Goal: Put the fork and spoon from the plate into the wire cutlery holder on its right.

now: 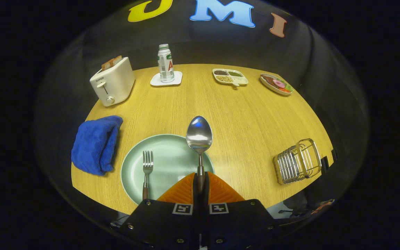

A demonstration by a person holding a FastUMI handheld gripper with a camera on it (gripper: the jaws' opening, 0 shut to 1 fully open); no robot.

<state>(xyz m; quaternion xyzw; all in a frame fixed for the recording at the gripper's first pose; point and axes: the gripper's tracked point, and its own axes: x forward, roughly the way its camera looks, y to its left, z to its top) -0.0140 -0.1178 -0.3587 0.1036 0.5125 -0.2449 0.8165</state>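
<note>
My gripper [200, 178] is shut on the handle of a steel spoon [199, 135], whose bowl sticks out ahead of the orange fingers [182, 191] and hangs over the right rim of the pale green plate [167, 152]. A fork [147, 166] with a dark handle lies on the left part of the plate, tines pointing away from me. The wire cutlery holder [299, 161] stands on the table to the right of the plate, near the table's right edge.
A folded blue cloth [96, 144] lies left of the plate. Farther back stand a white toaster [112, 81] with bread in it, a bottle [165, 63] on a white coaster, a divided snack tray [230, 76] and a dish of food [276, 84].
</note>
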